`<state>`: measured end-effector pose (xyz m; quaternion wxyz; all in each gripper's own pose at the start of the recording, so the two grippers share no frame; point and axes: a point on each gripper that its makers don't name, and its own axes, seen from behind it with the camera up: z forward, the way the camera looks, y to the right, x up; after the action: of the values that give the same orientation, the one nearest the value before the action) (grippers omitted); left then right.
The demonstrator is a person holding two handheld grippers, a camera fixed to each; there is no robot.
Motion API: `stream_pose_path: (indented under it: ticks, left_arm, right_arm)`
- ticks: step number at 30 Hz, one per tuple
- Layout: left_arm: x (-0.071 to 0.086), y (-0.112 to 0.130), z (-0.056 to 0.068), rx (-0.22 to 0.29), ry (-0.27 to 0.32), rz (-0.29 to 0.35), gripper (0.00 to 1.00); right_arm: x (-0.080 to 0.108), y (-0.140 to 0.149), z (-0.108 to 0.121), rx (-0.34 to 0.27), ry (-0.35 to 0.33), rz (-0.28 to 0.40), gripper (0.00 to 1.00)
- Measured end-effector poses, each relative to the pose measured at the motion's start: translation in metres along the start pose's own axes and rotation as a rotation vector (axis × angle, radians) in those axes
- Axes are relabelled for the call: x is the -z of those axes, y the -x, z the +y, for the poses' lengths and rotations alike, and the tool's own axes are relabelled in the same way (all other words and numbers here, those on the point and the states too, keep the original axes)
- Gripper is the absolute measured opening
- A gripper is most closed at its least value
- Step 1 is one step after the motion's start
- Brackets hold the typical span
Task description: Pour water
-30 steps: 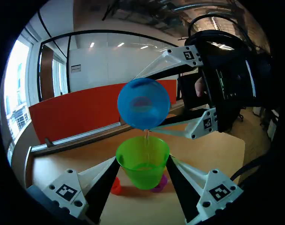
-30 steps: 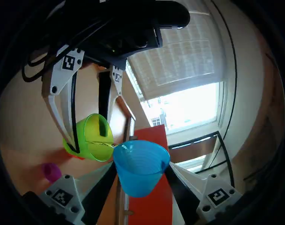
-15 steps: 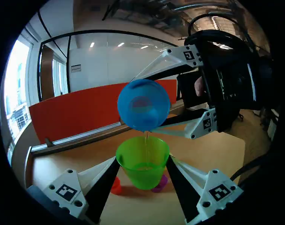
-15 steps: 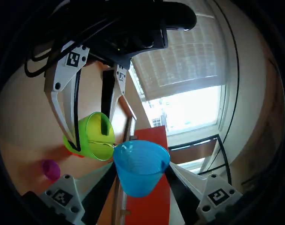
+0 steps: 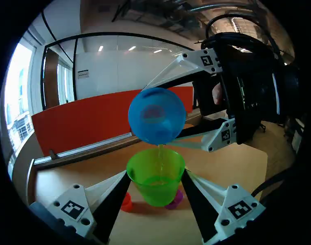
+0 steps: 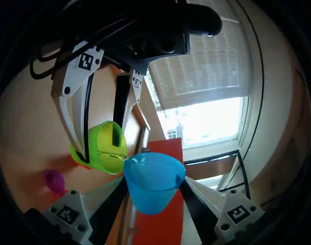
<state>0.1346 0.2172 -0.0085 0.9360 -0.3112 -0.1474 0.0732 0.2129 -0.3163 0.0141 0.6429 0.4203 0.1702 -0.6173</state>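
My left gripper (image 5: 156,183) is shut on a translucent green cup (image 5: 156,174), held upright above the table, with some water in its bottom. Just above it hangs a blue cup (image 5: 157,115), tipped so its base faces the left gripper view, and my right gripper (image 6: 154,188) is shut on it. A thin stream of water (image 5: 159,152) falls from the blue cup's lip into the green cup. In the right gripper view the blue cup (image 6: 153,181) has its rim against the green cup's (image 6: 101,148) rim, and the left gripper (image 6: 104,143) holds the green cup.
A wooden table (image 5: 233,163) lies below, with a small magenta cup (image 5: 175,199) and a small red cup (image 5: 126,203) standing behind the green one. An orange partition (image 5: 81,120) runs along the table's far edge. A hand (image 5: 217,94) holds the right gripper.
The blue cup has tipped a little further and the stream keeps running. In the right gripper view the left gripper and green cup have drifted slightly right.
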Motion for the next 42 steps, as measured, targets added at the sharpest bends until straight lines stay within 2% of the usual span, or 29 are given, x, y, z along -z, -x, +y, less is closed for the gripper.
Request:
stream_pose_path:
  ticks: [22, 42]
  left_arm:
    - [0.002, 0.002, 0.001, -0.002, -0.003, -0.003, 0.86]
    - [-0.001, 0.002, 0.0, 0.001, -0.002, -0.006, 0.86]
  right_arm:
    - [0.008, -0.011, -0.007, 0.07, -0.003, -0.001, 0.89]
    - [0.008, -0.008, -0.006, 0.128, -0.01, -0.002, 0.89]
